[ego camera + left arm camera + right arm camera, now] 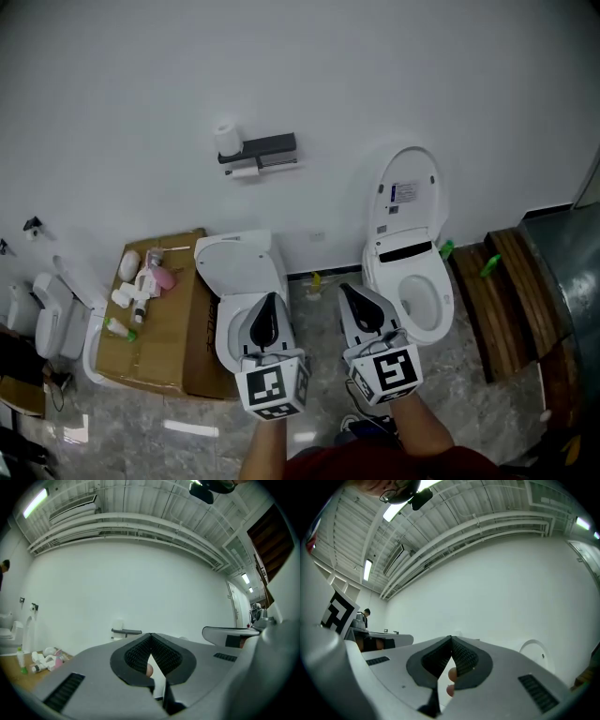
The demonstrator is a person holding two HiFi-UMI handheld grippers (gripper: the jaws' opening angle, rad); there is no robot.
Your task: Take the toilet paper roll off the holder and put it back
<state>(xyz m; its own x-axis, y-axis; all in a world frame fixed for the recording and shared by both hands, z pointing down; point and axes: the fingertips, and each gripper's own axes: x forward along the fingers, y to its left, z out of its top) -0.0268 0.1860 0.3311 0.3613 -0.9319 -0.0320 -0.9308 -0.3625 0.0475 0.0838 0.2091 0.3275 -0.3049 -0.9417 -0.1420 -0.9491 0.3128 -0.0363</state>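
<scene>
**Left tongs** (270, 300): clenched, the tips meeting with nothing between them. I have them low and pointed at the wall, above the left toilet, probably as a ready pose before reaching.

**Right tongs** (347, 291): clenched likewise and empty. They sit level with the left pair, so neither is committed to the job yet.

**Toilet paper roll** (226, 139): on the wall ahead, standing upright at the left end of the holder (268, 149), well apart from both tongs. A smaller white piece (246, 172) sits just under the holder; I cannot tell whether it is a second roll or a hanging sheet. I judge the lift-off has not begun.

**Left toilet** (240, 264): lid raised, directly below the holder.

**Right toilet** (413, 281): lid raised against the wall.

**Cardboard box** (178, 328): beside the left toilet, with bottles and small containers (141, 281) on top.

**Wooden benches** (497, 300): along the right side.

**Floor** (469, 394): pale, glossy stone tile.

**Wall** (375, 75): plain white, bare apart from the holder.
</scene>
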